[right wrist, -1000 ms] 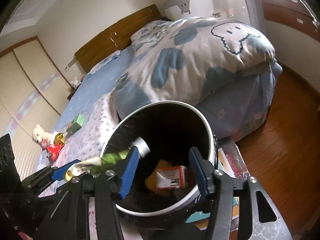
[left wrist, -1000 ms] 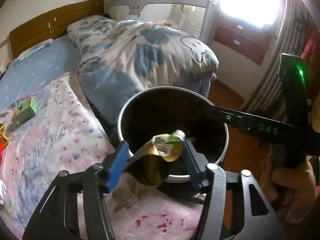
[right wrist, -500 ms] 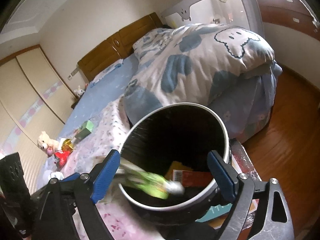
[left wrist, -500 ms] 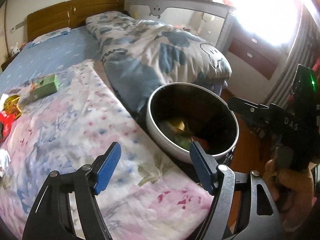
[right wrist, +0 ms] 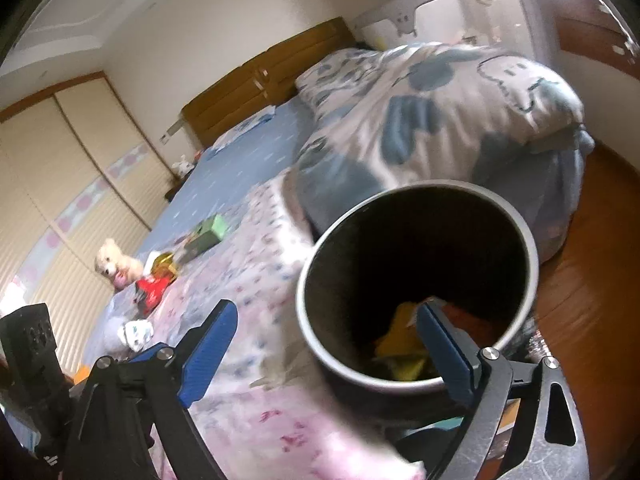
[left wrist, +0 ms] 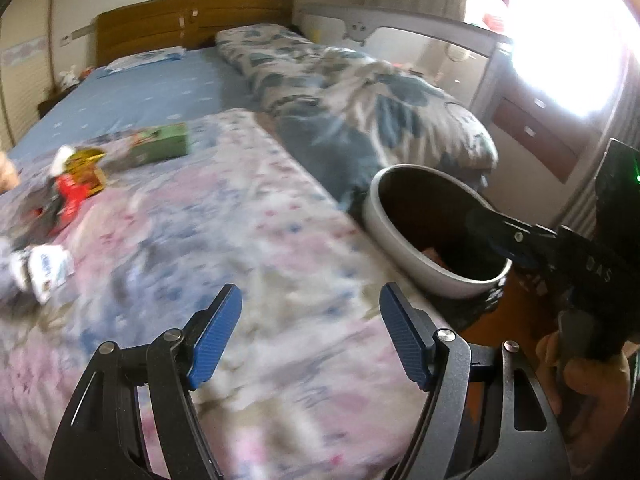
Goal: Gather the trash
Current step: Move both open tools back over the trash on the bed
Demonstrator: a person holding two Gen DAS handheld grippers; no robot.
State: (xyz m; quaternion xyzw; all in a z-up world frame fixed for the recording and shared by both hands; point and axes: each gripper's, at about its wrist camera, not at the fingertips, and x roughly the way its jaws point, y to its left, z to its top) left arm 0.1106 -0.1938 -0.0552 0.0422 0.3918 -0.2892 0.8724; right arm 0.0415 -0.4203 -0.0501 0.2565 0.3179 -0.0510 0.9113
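A round trash bin (left wrist: 384,224) with a white rim stands beside the bed; it also shows in the right wrist view (right wrist: 532,264), with yellow and red wrappers (right wrist: 400,340) inside. My left gripper (left wrist: 310,336) is open and empty over the floral bedspread. My right gripper (right wrist: 324,352) is open and empty at the bin's near rim; it also shows in the left wrist view (left wrist: 504,240). On the bed lie a green box (left wrist: 162,146), a gold and red wrapper pile (left wrist: 78,184) and a white wrapper (left wrist: 44,270).
A rolled blue-and-white quilt (left wrist: 360,108) lies along the bed behind the bin. A small plush toy (right wrist: 114,266) sits on the far side of the bed. Wooden headboard (left wrist: 192,20), cabinet drawers (left wrist: 536,140) and wood floor (right wrist: 592,280) surround the bed.
My left gripper opened and dropped the gold-green pouch into the bin, then swung left over the bed. My right gripper opened wider.
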